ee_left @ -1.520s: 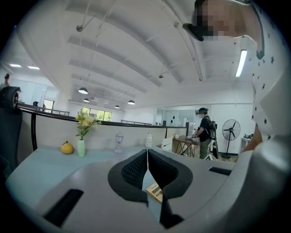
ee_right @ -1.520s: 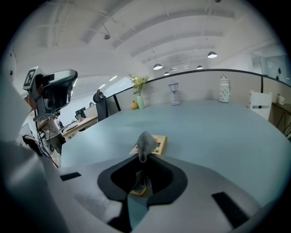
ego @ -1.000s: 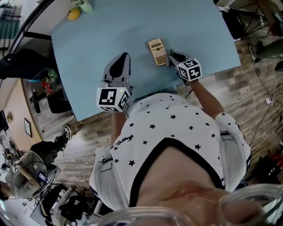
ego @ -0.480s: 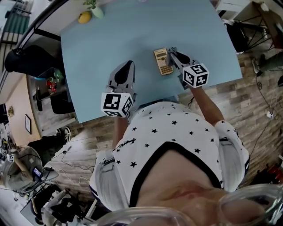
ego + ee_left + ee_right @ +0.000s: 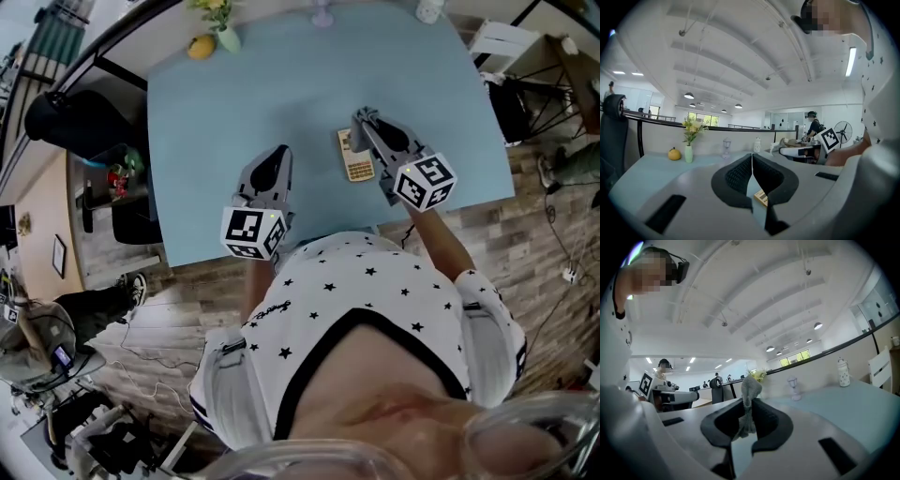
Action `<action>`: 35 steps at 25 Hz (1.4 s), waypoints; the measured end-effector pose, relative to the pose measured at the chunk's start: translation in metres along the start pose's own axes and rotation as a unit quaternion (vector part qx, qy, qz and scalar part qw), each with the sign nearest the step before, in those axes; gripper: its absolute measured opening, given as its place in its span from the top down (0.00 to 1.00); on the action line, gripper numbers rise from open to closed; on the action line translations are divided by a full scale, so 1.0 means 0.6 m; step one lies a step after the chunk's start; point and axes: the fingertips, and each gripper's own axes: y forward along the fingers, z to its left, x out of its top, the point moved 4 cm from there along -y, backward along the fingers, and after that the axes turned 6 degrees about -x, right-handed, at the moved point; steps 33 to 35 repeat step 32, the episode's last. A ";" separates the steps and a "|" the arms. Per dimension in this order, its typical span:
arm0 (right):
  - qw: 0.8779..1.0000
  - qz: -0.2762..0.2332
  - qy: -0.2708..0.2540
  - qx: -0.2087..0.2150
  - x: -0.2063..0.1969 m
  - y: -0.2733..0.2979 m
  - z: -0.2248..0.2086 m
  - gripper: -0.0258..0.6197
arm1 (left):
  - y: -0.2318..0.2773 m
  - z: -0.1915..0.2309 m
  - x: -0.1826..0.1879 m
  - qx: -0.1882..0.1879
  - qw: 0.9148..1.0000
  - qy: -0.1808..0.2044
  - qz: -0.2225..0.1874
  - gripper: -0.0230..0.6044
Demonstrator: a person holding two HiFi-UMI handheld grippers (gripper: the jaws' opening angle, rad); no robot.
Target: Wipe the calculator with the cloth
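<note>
Calculator (image 5: 356,167): tan, flat, keys up, on blue table (image 5: 234,112) near its front edge. Cloth (image 5: 751,389): grey, bunched, pinched upright in right gripper (image 5: 749,412).

This is a big open-plan work hall, part office and part lab. A high white ceiling (image 5: 740,56) carries round hanging lamps (image 5: 689,95) and long strip lights (image 5: 691,360), with a band of windows (image 5: 705,119) far behind. At 3 o'clock in the left gripper view, a person (image 5: 814,125) works at distant benches beside a standing fan (image 5: 841,132). From above, wood-look flooring (image 5: 525,216) surrounds the pale blue counter (image 5: 281,84). A black office chair (image 5: 66,122) stands at 10 o'clock and cluttered equipment (image 5: 103,436) lies at 7 o'clock.
</note>
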 end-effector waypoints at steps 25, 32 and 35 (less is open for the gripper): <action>0.999 -0.017 -0.007 0.037 0.026 0.021 0.027 0.90 | -0.011 0.026 -0.006 0.020 1.000 -0.007 0.003 0.91; 0.999 -0.021 -0.002 0.039 0.028 0.020 0.027 0.90 | -0.014 0.025 -0.012 0.024 1.000 -0.010 0.006 0.91; 0.999 -0.021 -0.002 0.039 0.028 0.020 0.027 0.90 | -0.014 0.025 -0.012 0.024 1.000 -0.010 0.006 0.91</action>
